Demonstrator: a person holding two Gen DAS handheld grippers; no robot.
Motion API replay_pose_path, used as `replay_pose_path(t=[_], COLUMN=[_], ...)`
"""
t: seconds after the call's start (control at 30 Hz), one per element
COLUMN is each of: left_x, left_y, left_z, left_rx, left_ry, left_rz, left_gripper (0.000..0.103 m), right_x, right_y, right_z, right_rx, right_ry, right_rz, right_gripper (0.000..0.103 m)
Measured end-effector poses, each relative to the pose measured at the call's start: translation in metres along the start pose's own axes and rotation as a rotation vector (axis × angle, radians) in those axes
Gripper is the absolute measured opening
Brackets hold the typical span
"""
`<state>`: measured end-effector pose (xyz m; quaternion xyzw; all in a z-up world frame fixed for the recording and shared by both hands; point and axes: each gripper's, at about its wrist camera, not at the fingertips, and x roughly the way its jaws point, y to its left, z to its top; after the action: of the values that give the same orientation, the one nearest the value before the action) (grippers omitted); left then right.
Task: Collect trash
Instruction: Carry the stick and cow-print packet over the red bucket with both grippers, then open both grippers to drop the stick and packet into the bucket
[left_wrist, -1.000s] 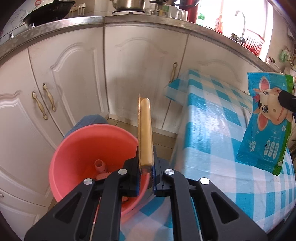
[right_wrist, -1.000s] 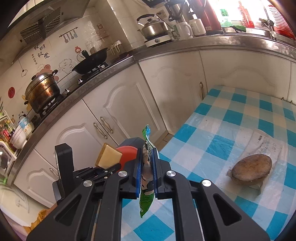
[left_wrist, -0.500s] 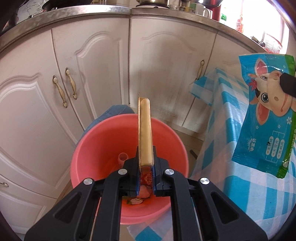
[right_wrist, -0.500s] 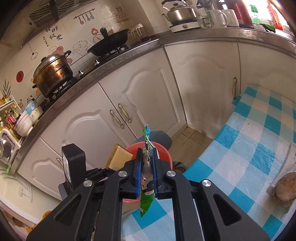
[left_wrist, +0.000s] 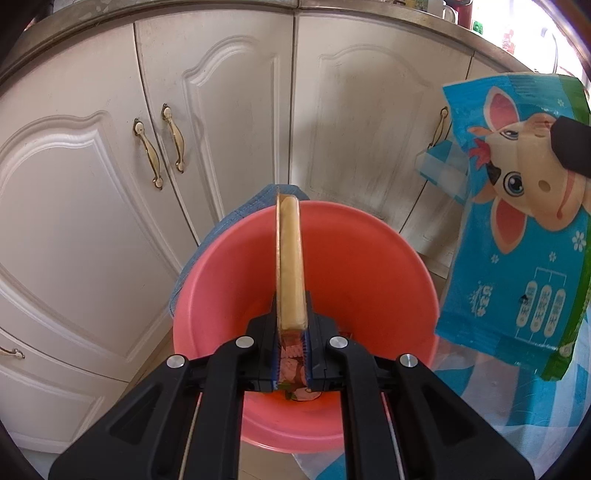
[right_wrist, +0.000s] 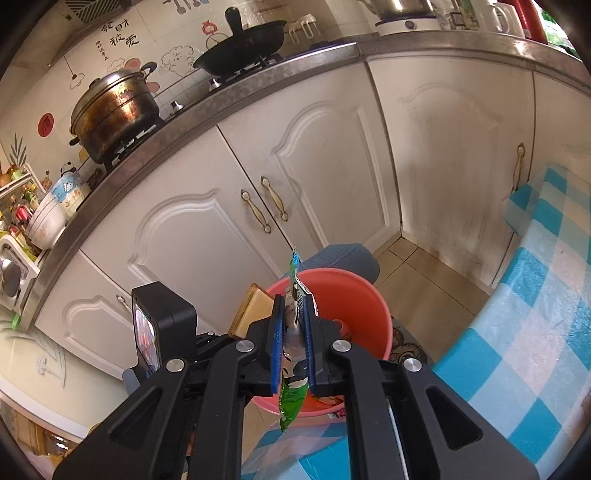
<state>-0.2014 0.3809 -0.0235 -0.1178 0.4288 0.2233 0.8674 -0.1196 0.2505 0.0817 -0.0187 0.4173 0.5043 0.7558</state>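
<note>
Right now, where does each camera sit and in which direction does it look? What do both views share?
Left wrist: on the left gripper, looking down into the red basin; its fingers clamp a yellow box.
Right wrist: on the right gripper, facing the cabinets; its fingers clamp the blue wrapper, with the left gripper beside.
Shared: basin, wrapper, box, cabinets, checked tablecloth.

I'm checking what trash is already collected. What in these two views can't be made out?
- Bottom of the pink plastic basin: left wrist view, hidden by the left gripper and its flat tan box.
- Blue cartoon-cow snack packet: its printed text is too small.
- Same packet, right wrist view: edge-on in the right gripper, so its face is hidden.
</note>
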Motion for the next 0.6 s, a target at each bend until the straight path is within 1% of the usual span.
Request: replay_pose_path(t=[0.3, 0.47, 0.6], left_x=[0.01, 0.015, 0.024], left_y=[0.009, 0.01, 0.011], left_z=[-0.004, -0.003, -0.004], left_rx=[-0.003, 0.006, 0.011], left_ry=[0.017, 0.023, 0.04], left_rz=[0.03, 0.047, 0.061], left_gripper=[0.011, 0.011, 0.012], right_x=[0.03, 0.037, 0.037], right_y=[0.008, 0.015, 0.012], right_z=[-0.008, -0.008, -0.009], right_rx=[-0.024, -0.055, -0.045], right_ry=[0.061, 0.065, 0.068], right_rz=[-0.004, -0.026, -0.04], right_gripper=[0.011, 0.011, 0.011])
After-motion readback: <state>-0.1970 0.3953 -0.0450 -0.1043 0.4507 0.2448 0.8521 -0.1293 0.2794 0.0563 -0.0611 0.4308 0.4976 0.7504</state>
